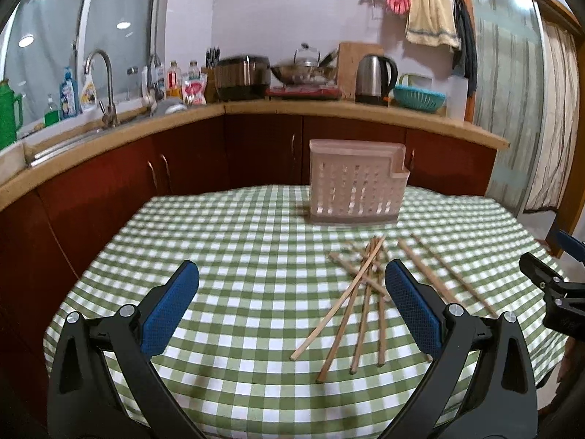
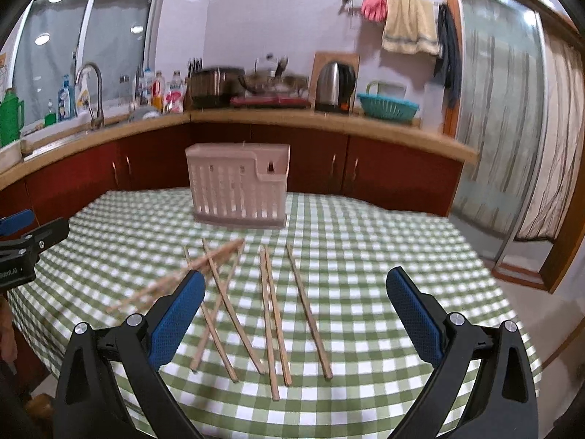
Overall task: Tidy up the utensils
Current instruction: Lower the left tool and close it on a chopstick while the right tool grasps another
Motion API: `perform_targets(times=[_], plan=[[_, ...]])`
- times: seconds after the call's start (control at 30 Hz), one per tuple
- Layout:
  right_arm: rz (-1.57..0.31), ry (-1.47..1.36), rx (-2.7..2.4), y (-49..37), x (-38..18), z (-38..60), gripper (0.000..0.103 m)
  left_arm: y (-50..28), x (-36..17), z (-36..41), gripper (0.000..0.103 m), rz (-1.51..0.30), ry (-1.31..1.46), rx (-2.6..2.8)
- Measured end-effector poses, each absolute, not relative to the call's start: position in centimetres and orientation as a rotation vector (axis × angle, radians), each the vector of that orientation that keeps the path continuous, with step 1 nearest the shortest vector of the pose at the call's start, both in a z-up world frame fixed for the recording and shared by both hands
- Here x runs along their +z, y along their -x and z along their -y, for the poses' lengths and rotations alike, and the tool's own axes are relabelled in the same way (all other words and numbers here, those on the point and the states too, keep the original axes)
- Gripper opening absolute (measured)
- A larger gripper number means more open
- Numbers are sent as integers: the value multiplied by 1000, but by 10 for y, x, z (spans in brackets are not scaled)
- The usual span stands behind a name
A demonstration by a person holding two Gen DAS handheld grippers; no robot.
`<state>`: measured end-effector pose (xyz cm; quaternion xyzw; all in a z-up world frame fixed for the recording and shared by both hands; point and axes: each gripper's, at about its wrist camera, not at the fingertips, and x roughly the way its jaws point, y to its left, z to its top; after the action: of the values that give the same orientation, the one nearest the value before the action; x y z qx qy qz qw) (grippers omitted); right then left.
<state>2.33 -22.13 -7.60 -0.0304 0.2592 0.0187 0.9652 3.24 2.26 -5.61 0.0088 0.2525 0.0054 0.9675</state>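
- Both grippers, left and right, hang spread wide, holding nothing.
- Chopsticks lie loose on the tablecloth, a crossed heap plus some parallel ones; holder is at 12 o'clock beyond them.
- Risk, I'd guess: grabbing into the crossed heap lifts two at once or flicks a neighbour off the table.

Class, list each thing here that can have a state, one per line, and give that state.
Left claw: open, holding nothing.
Right claw: open, holding nothing.
Chopsticks: loose on the tablecloth, some crossing, none in the holder.
Utensil holder: upright on the table behind the chopsticks; inside not visible.
Checked tablecloth: spread flat over the table.
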Motion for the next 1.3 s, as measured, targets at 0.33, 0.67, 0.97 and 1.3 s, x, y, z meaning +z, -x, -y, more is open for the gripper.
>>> perform_targets(times=[0.33,0.67,0.97,1.3], plan=[[-681,17,82,-56,-134,231,96,-80,-138,-32,75,-734,-66,-40],[-719,-11,101,-73,-152,236,96,-91,-168,-37,50,-796,-71,-141],[-710,-27,109,-75,-152,239,96,-93,-166,-22,17,-788,-111,-231],[-705,-24,100,-75,-154,246,95,-84,-167,-24,6,-781,-91,-250]])
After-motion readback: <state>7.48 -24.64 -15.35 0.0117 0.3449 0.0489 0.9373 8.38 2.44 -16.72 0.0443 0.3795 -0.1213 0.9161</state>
